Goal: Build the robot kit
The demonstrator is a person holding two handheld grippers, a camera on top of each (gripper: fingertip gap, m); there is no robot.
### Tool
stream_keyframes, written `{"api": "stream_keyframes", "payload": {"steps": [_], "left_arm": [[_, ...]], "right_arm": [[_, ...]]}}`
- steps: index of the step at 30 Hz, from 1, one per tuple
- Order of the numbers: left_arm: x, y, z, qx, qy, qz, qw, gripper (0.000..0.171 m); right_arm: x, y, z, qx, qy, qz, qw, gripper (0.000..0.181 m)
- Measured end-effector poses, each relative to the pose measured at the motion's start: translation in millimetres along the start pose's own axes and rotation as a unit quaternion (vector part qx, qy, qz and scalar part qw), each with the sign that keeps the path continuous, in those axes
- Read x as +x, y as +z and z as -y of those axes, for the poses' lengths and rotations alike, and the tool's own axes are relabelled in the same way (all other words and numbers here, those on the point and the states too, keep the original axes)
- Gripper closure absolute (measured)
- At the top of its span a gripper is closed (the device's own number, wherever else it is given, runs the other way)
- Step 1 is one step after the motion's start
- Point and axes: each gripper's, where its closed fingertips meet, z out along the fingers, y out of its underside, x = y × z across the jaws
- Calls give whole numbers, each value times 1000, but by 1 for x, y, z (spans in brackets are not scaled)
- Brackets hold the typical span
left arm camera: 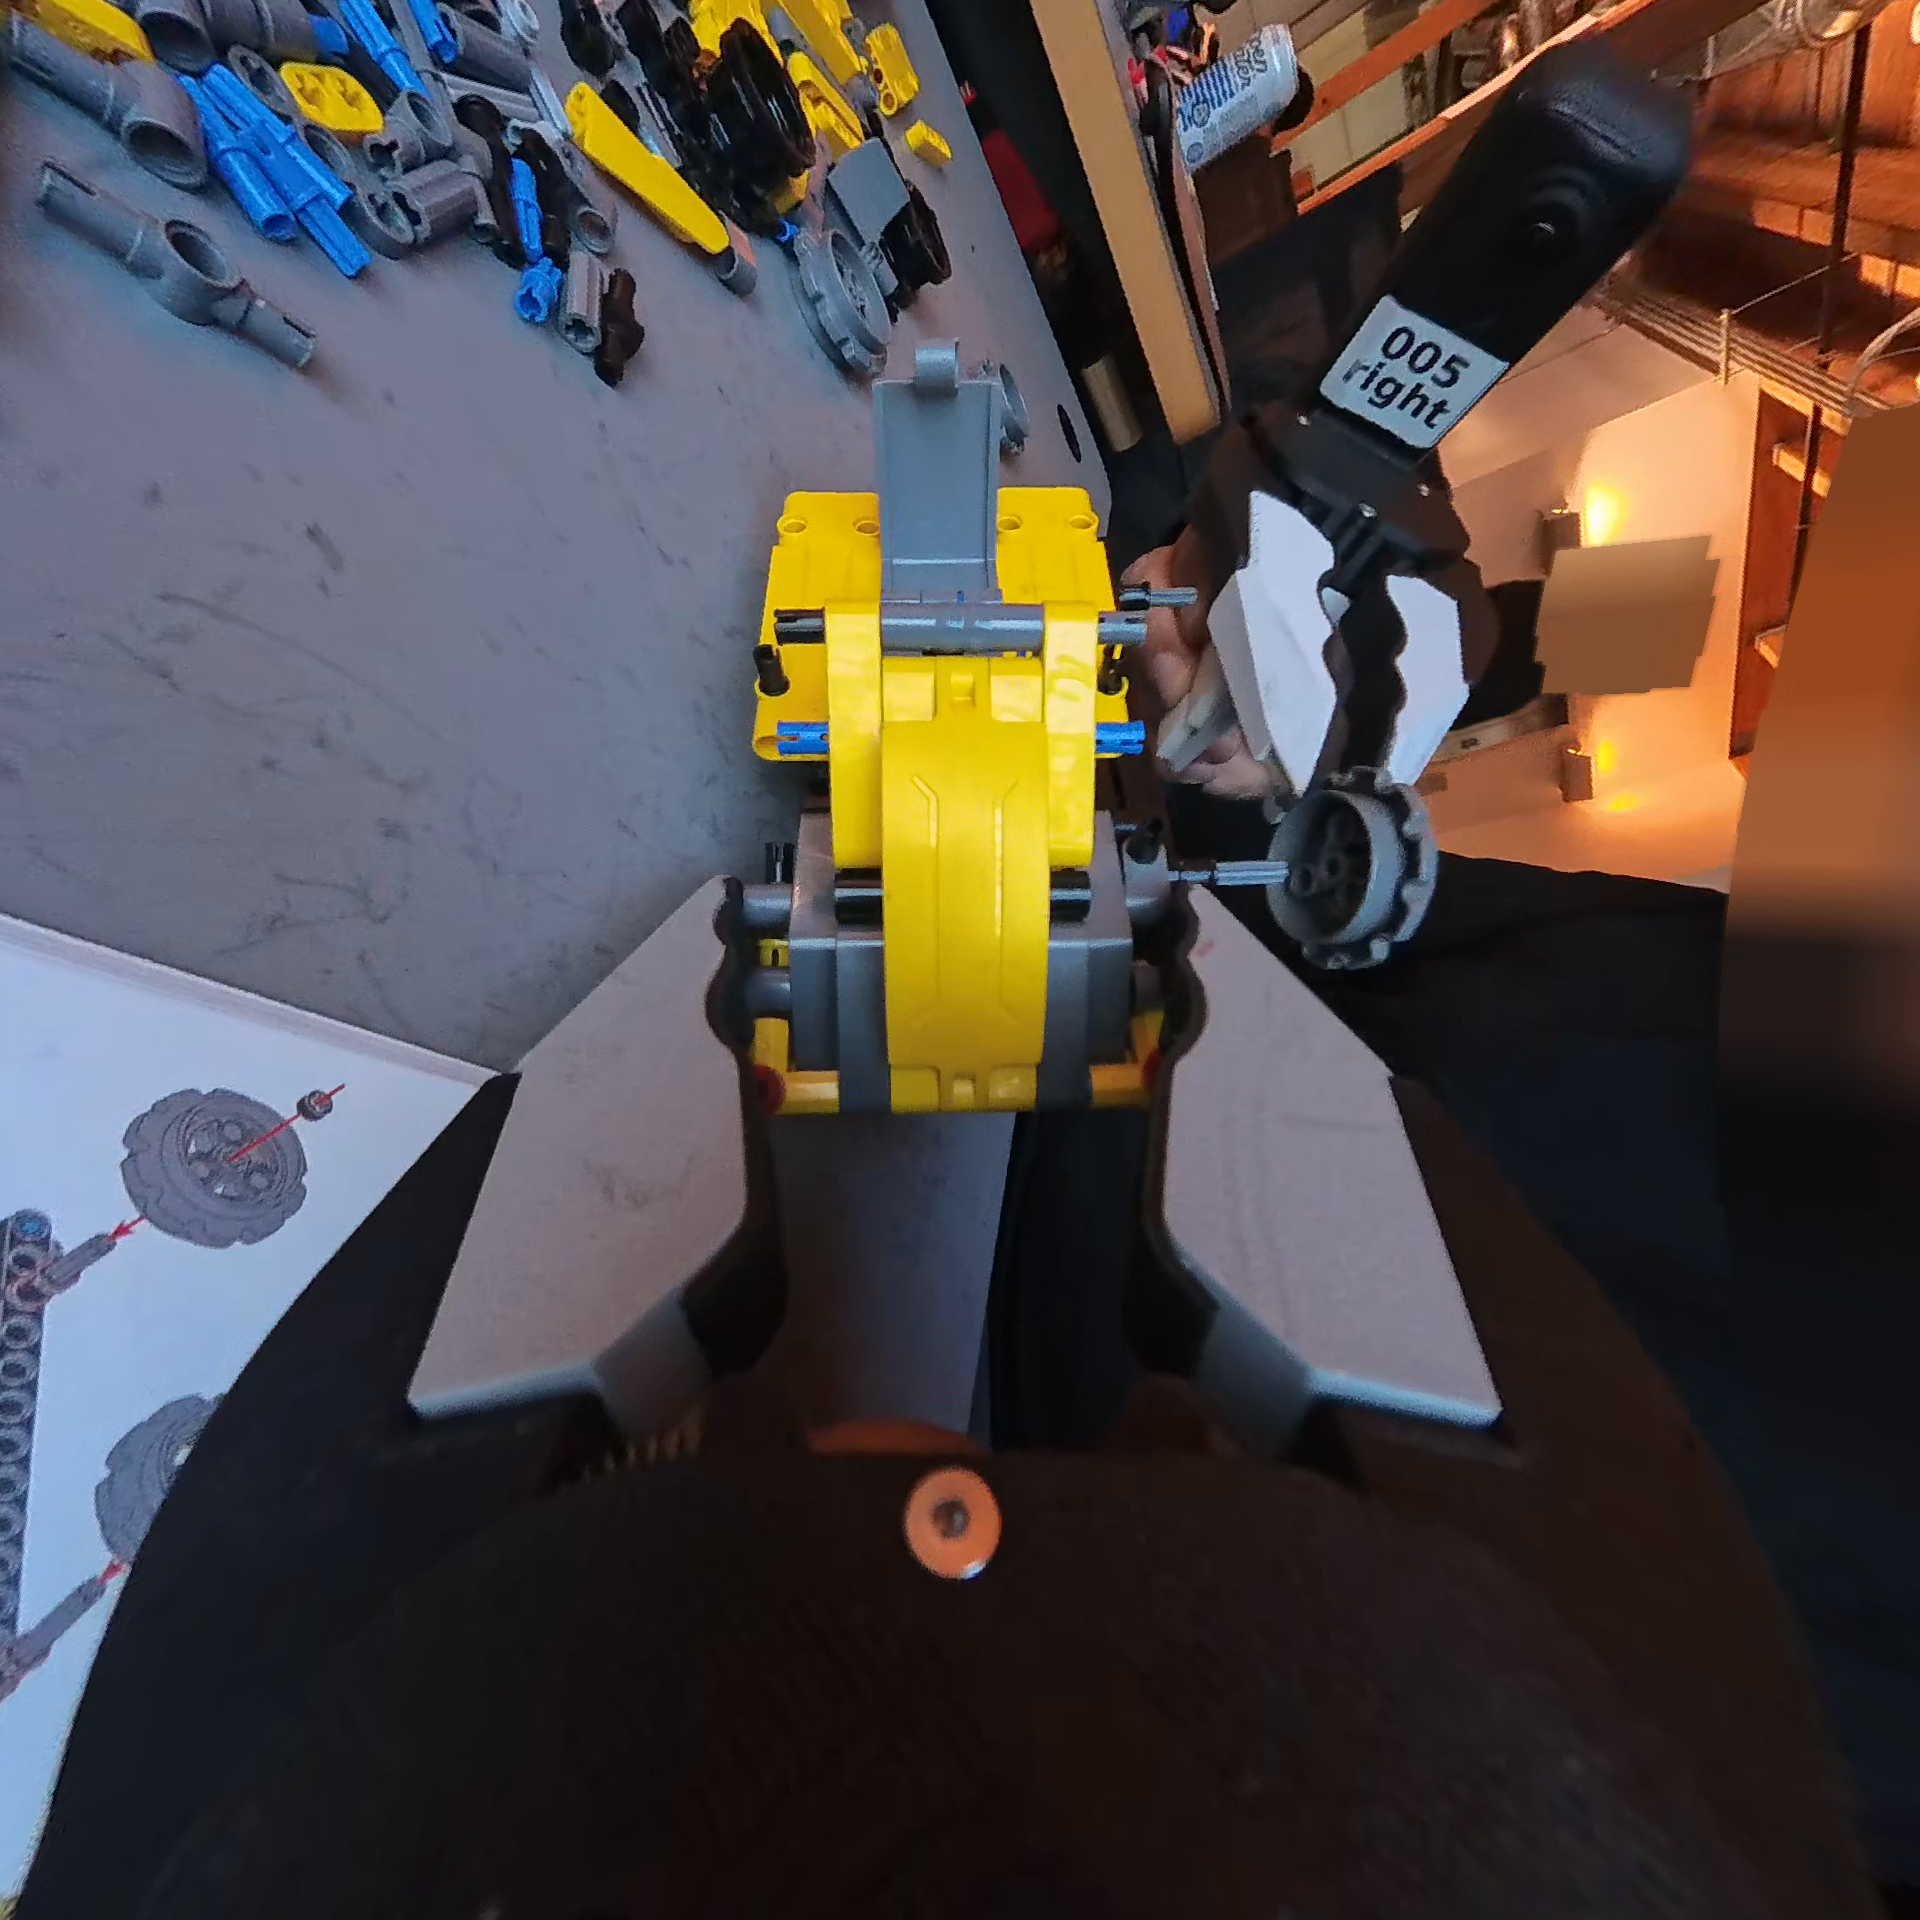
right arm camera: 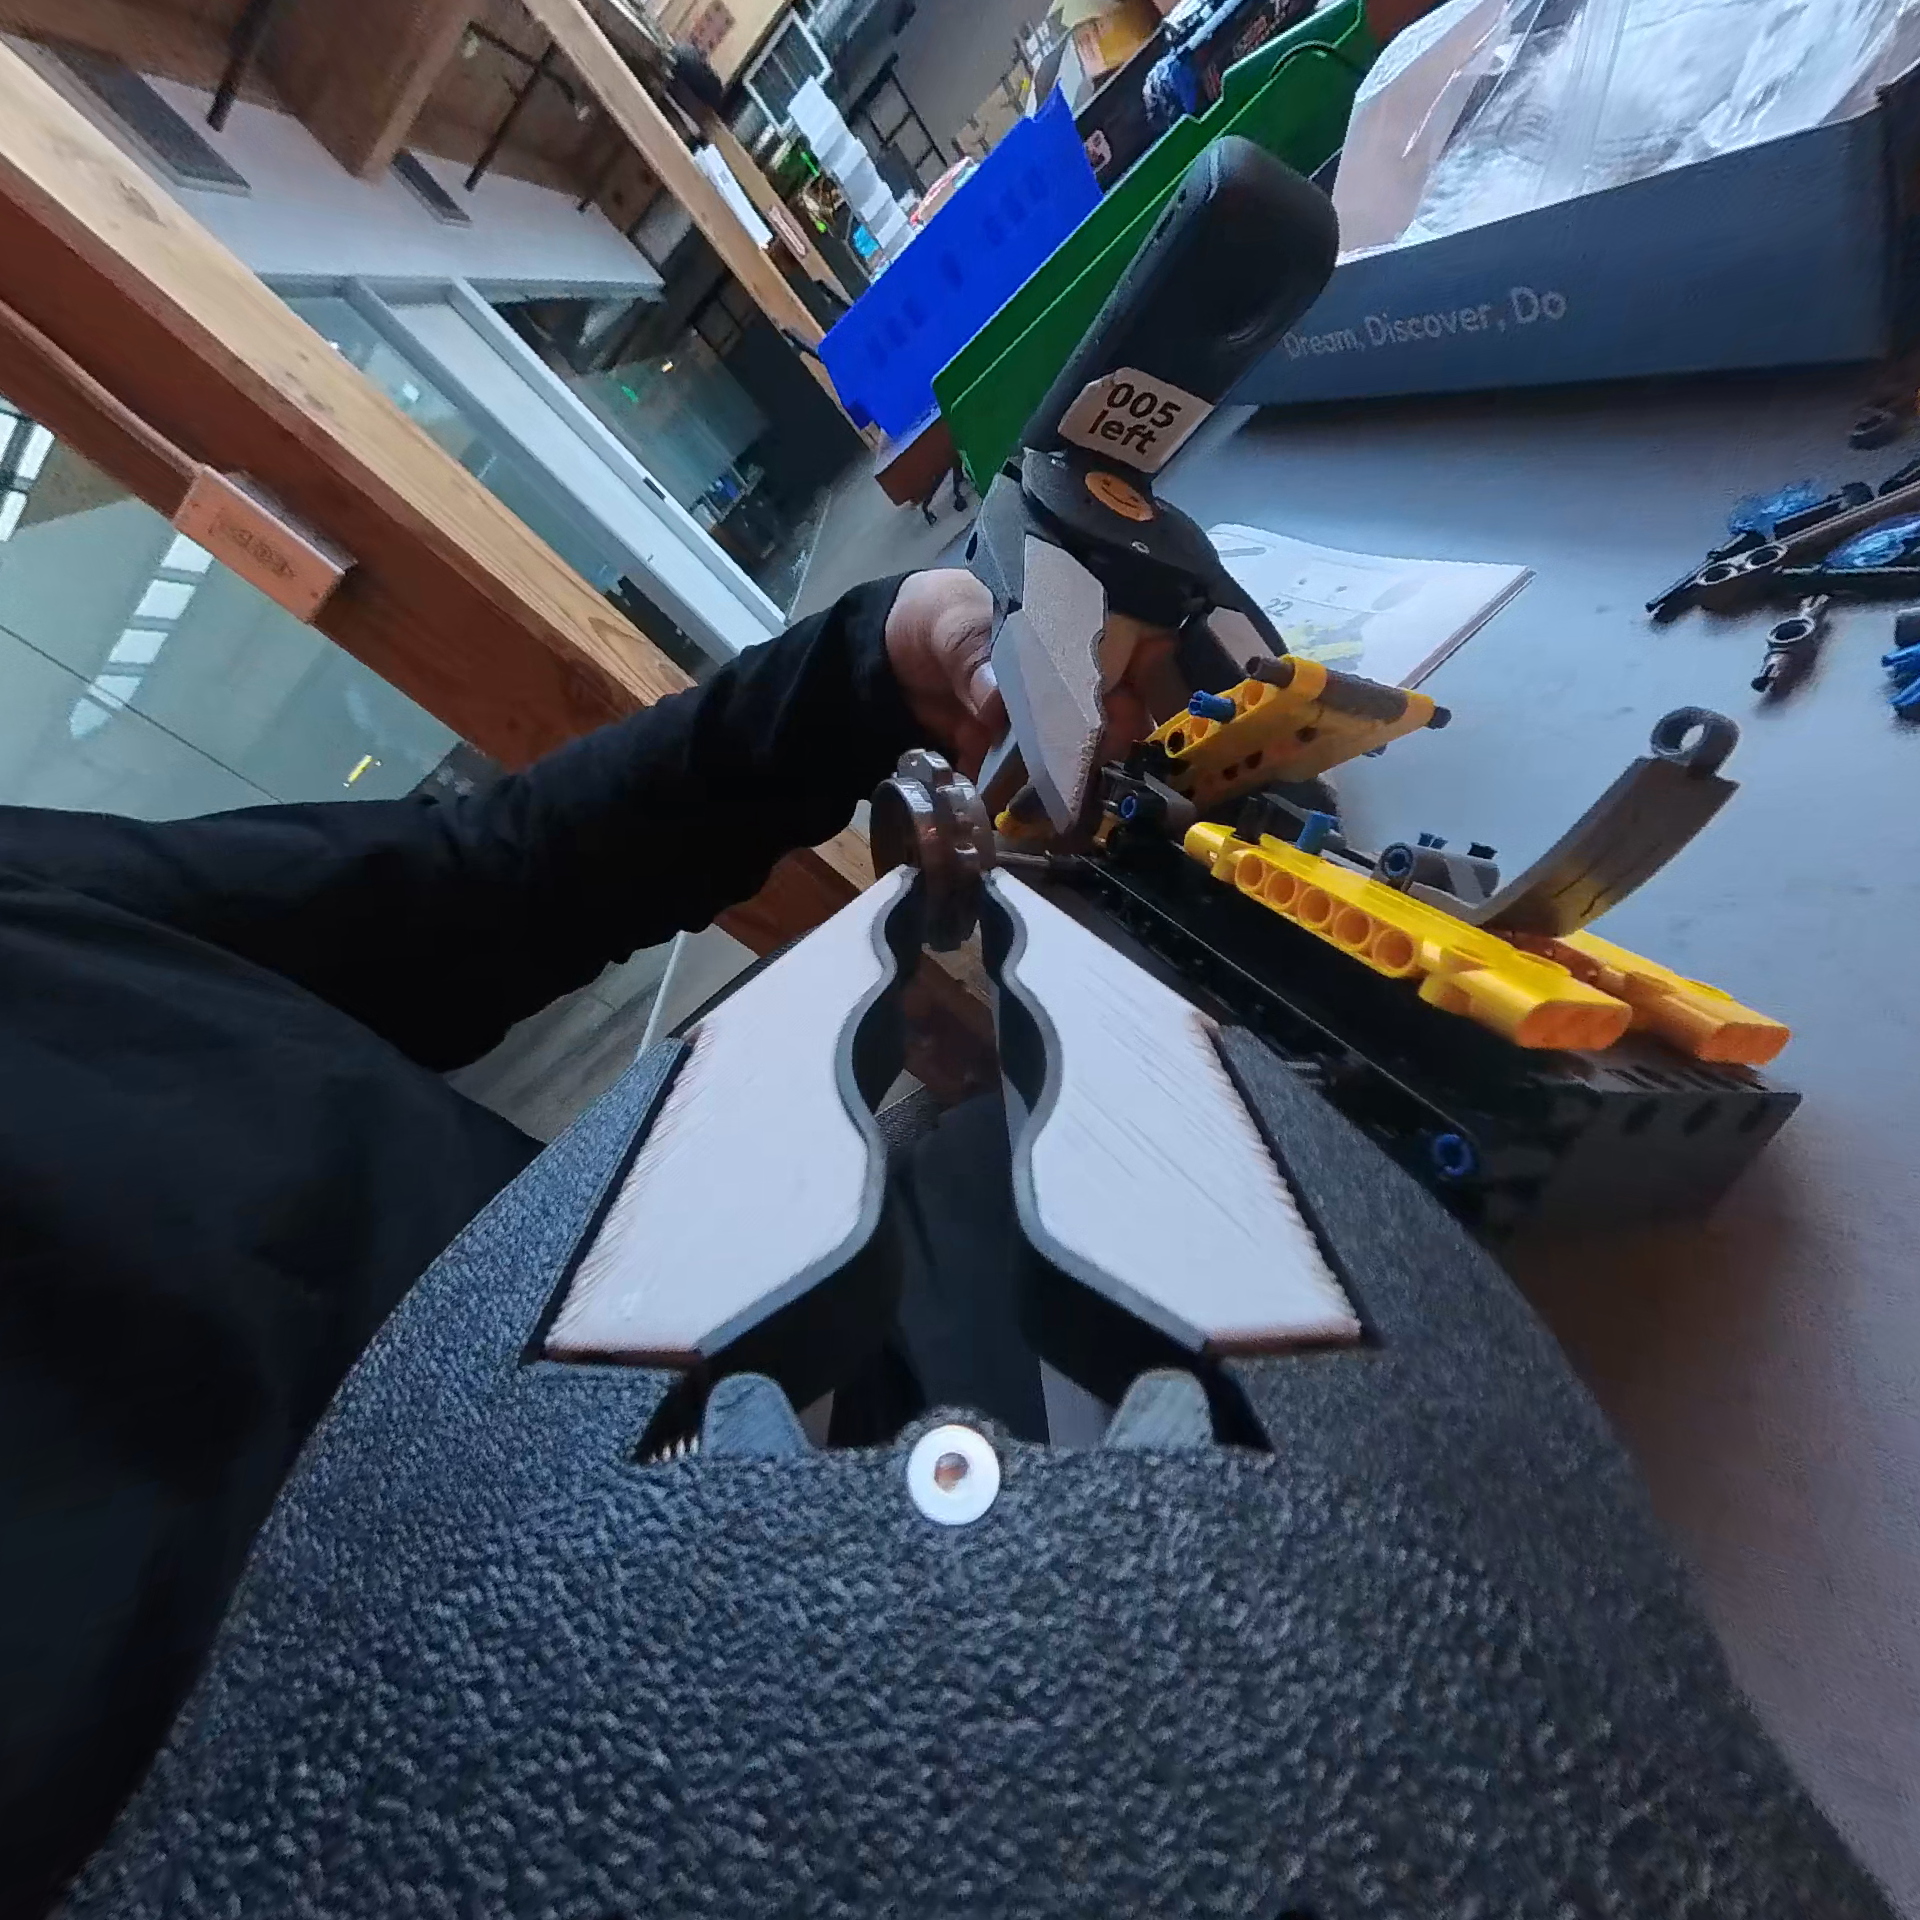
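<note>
Only the left wrist view shows the heap of loose blue, yellow, grey and black plastic building pieces [left arm camera: 499, 156] at the far side of the grey tabletop [left arm camera: 364, 675], and the open instruction booklet [left arm camera: 156, 1195] with wheel drawings at its near left. Only the right wrist view shows the blue bin [right arm camera: 956, 260], the green bin [right arm camera: 1091, 312] and the grey-blue cardboard box [right arm camera: 1610, 270] at the back, and the person's black sleeve [right arm camera: 571, 831] reaching across to the left gripper's handle.

The left gripper [left arm camera: 951, 987] points forward over the tabletop, its jaws closed on the near end of the yellow and grey plastic brick vehicle model [left arm camera: 956, 831], which fills the gap between them and extends away from the camera. In the right wrist view the same model [right arm camera: 1351, 935] lies long and low on the tabletop, black base beneath, a curved grey panel [right arm camera: 1621, 831] rising from it.

The right gripper [right arm camera: 945, 894] comes in from the model's side, tilted downward in the left wrist view [left arm camera: 1340, 790]. Its jaws pinch a small grey notched plastic wheel [left arm camera: 1351, 878] at the very tips, held edge-on between them [right arm camera: 930, 842]. The wheel's hub sits at the end of a thin grey axle [left arm camera: 1231, 875] sticking out sideways from the model; whether the axle has entered the hub cannot be told.
</note>
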Motion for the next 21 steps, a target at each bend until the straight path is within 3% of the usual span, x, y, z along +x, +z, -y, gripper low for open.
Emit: {"api": "stream_keyframes", "payload": {"steps": [21], "left_arm": [[0, 0, 0, 2, 1, 1, 1000, 94]], "right_arm": [[1, 1, -2, 12, 19, -7, 1000, 171]]}}
